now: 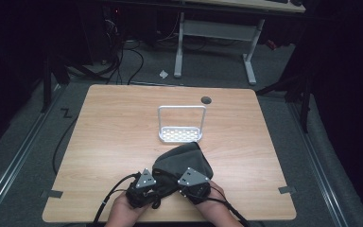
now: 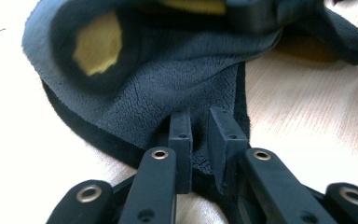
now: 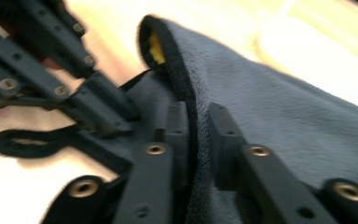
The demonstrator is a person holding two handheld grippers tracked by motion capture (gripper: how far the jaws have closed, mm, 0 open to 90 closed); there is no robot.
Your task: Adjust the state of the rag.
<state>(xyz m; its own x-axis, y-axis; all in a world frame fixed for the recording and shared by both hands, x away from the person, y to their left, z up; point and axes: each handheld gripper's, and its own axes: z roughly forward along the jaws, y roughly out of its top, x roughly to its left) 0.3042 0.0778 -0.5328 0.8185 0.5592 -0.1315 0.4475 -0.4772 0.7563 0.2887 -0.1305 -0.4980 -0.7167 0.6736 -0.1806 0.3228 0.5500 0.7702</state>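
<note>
Dark grey fleece hat [image 1: 182, 163], nubby pile, black bound edge, yellow lining, lies crumpled at wooden table's [image 1: 113, 142] near edge. Left gripper [image 2: 204, 140] and right gripper [image 3: 196, 140] each pinch its fabric hem.

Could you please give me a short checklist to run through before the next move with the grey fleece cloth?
1. Left gripper has the grey fleece cloth between its jaws: ok, the edge sits in the narrow gap.
2. Right gripper has the hem between its jaws: ok.
3. Pads press firmly on both sides: cannot tell.
4. Cloth lies on the table, apart from the white rack: ok in the high view.
5. Black loop is free of the jaws: ok, it lies beside them.
</note>
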